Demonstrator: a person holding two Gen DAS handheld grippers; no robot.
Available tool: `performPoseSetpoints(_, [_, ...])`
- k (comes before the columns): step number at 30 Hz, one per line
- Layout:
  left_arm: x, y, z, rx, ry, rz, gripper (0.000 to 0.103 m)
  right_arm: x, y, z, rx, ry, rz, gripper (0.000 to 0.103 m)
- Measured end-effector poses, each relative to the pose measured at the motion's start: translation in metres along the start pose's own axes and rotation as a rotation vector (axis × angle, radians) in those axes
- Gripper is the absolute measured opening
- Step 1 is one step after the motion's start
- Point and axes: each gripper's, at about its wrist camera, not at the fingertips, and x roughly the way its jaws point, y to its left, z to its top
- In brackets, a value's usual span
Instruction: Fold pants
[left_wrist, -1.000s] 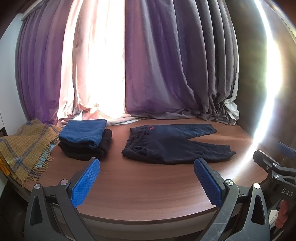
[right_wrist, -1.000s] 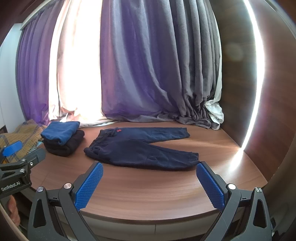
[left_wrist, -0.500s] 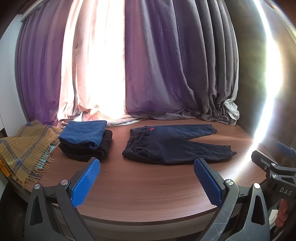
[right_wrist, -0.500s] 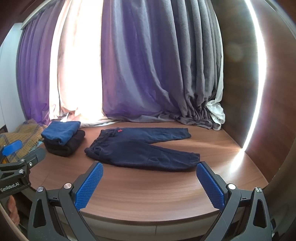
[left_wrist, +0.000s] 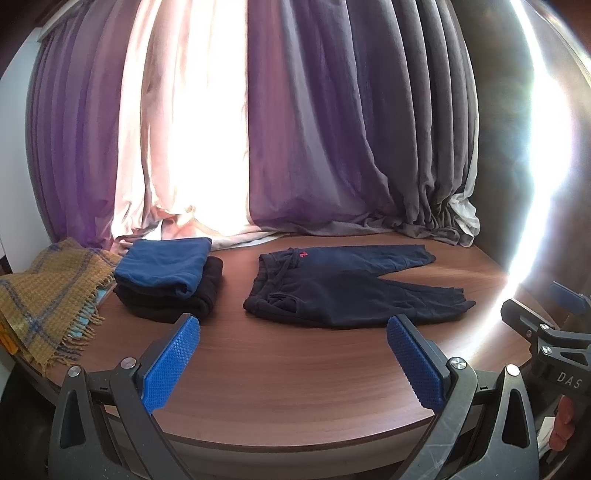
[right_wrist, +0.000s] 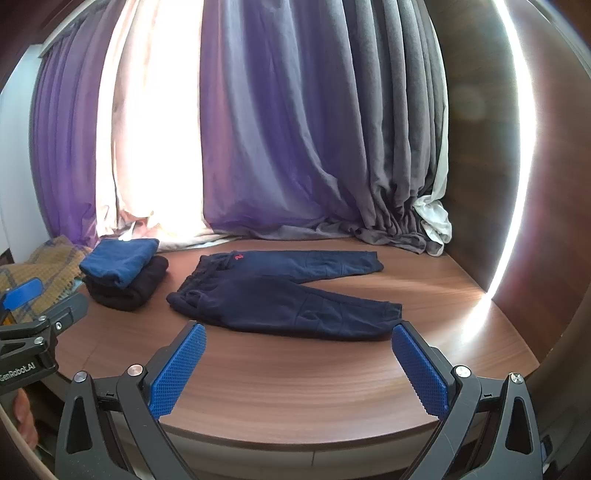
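curtains (left_wrist: 332, 129): we see them hanging full width behind the worktop, bright gap at 11 o'clock.
worktop (left_wrist: 295, 369): wood; everything lies on its far half, near half bare.
pants (left_wrist: 343, 288): dark navy, flat at 12 o'clock in the left view, waistband toward 9, both legs running toward 3 and spread in a V. Not yet folded.
folded stack (left_wrist: 166, 280): blue on black, at 10 o'clock, just beside the waistband but apart from it.
blanket (left_wrist: 48, 295): mustard plaid, at 9 o'clock on the worktop edge.
left hand-held gripper (left_wrist: 291, 365): fingers wide apart, holding nothing, well short of the pants.
right hand-held gripper (right_wrist: 295, 369): same, spread and empty.
change: over the last second we see almost none, only a slight camera drift.
meaning: we judge the approach hasn't started; first grasp still ahead.
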Motion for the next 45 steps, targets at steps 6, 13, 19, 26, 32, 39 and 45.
performPoseSetpoints(6, [0.02,0.005,-0.001,0.003,0.029,0.005,0.103,0.014,0.003,0.0,0.004,0.016,-0.006,0.102])
performPoseSetpoints(13, [0.048,0.012,-0.001,0.051,0.026,0.01,0.1,0.042,0.013,-0.001,-0.026,0.037,-0.027,0.102])
performPoseSetpoints(19, [0.079,0.024,0.003,0.072,0.016,0.006,0.097,0.076,0.023,0.001,-0.044,0.075,-0.024,0.102])
performPoseSetpoints(26, [0.126,0.043,0.004,0.07,0.069,-0.004,0.093,0.12,0.035,0.002,-0.044,0.128,-0.041,0.101])
performPoseSetpoints(32, [0.169,0.054,0.004,0.079,0.122,-0.042,0.091,0.152,0.043,0.002,-0.023,0.177,-0.067,0.098])
performPoseSetpoints(39, [0.215,0.062,-0.001,0.076,0.193,-0.08,0.082,0.185,0.046,-0.005,0.074,0.224,-0.107,0.096])
performPoseSetpoints(45, [0.249,0.059,-0.01,0.067,0.264,-0.094,0.079,0.214,0.041,-0.017,0.148,0.285,-0.127,0.09])
